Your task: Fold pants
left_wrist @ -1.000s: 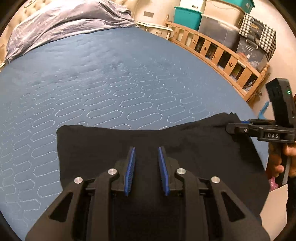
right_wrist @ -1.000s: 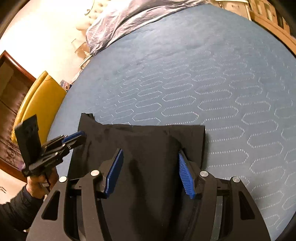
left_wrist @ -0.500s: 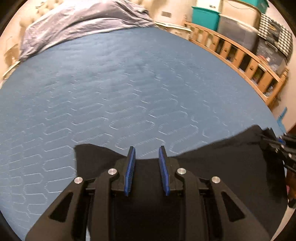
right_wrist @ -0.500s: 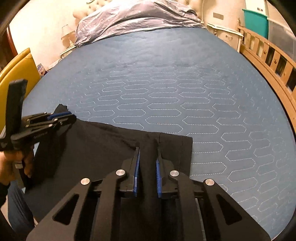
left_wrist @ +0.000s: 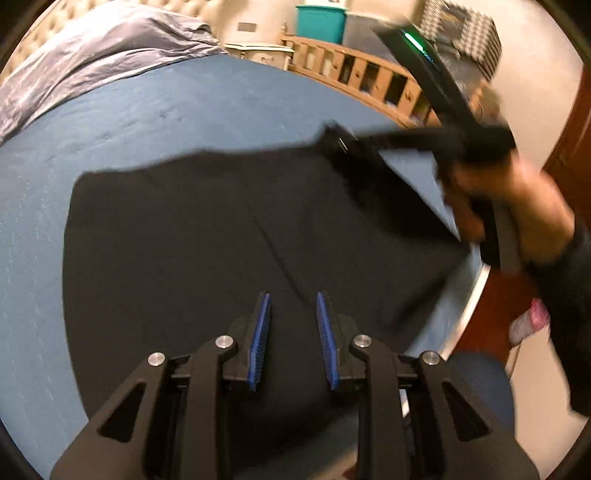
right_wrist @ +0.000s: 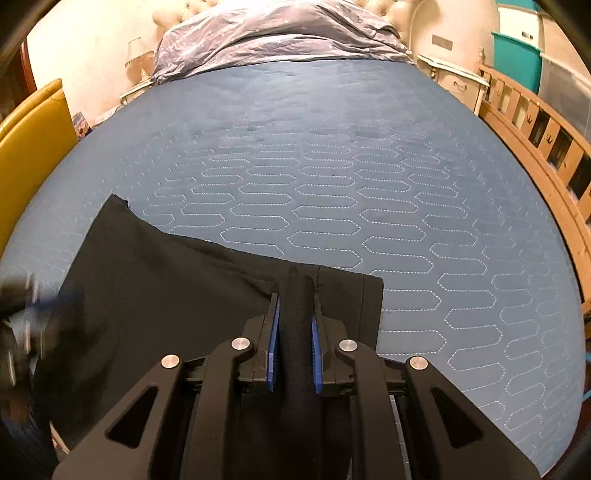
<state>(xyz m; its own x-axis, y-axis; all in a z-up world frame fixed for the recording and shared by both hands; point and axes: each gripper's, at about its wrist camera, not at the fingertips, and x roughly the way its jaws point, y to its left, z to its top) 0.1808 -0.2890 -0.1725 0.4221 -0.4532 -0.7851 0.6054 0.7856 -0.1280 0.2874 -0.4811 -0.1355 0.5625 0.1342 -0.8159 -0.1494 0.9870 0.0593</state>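
Right wrist view put the right gripper (right_wrist: 294, 325) nearest, its blue pads pinched shut on a raised ridge of the black pants (right_wrist: 155, 295) at the cloth's corner toward three o'clock. Its jaws had just been closing, and a fold of fabric stood between them. From that pinch the pants stretched away toward nine and ten o'clock, their long axis running across the near edge of the blue quilted mattress (right_wrist: 351, 177), with the far corner up at about ten o'clock. Left wrist view showed the left gripper (left_wrist: 292, 334) with its pads a little apart over the dark cloth; whether they pressed any fabric could not be told. From there the pants (left_wrist: 192, 240) spread from six toward twelve o'clock, and the other gripper (left_wrist: 343, 142), with the hand (left_wrist: 517, 206) that carried it, sat blurred at two o'clock on the cloth's upper corner. Both tools tipped steeply down toward the bed. Judging by this, the right hand was nearer the held end, so any fold would likely swing toward the left. Beyond lay a grey duvet (right_wrist: 280, 33) and a wooden rail (right_wrist: 535, 122).
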